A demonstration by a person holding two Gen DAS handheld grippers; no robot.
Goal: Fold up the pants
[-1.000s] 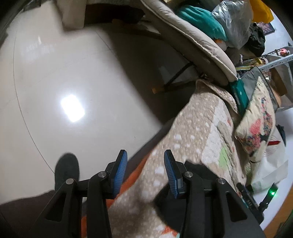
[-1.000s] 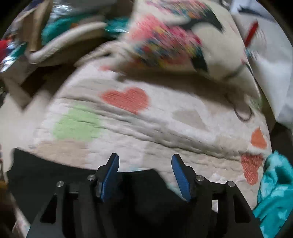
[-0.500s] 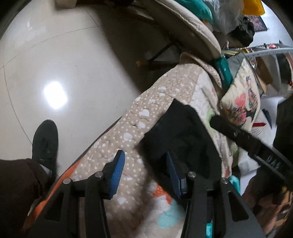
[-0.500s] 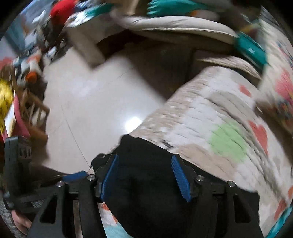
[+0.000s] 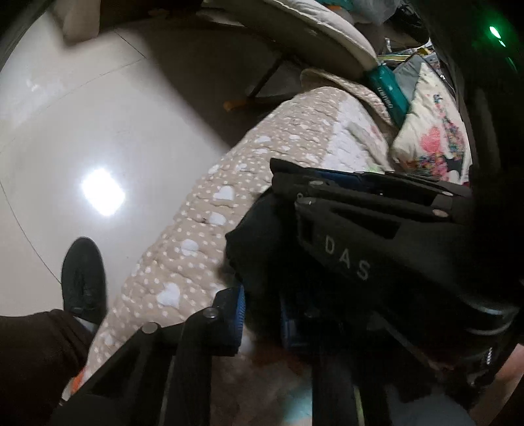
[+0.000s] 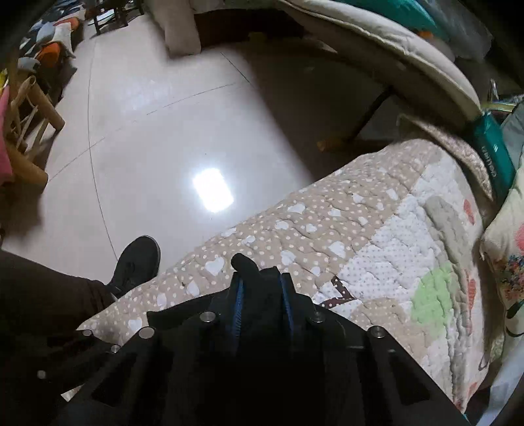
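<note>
The black pants (image 5: pixel 255 236) lie bunched on a heart-patterned quilt (image 5: pixel 196 229) at the bed's edge. At the bottom of the left wrist view, my left gripper (image 5: pixel 262 319) has its jaws closing, and the blue pads pinch a fold of the black cloth. My right gripper (image 5: pixel 288 186) reaches in from the right just above it, fingers pointing left over the same bundle. In the right wrist view, the right gripper (image 6: pixel 262 300) is closing too. Black pants fabric (image 6: pixel 244 262) is squeezed between its pads and pokes out past the tips.
The quilt (image 6: pixel 327 229) drops off to a shiny tiled floor (image 6: pixel 163 147) on the left. A person's black shoe (image 6: pixel 137 262) stands beside the bed. A printed pillow (image 5: pixel 435 137) lies at the right and a padded lounge chair (image 5: pixel 311 29) behind. A wooden chair (image 6: pixel 26 131) is far left.
Both grippers went from open to closed on the black pants. The right gripper swung across the quilt to the bed's edge, close above the left gripper. The left gripper slid onto the pants.
</note>
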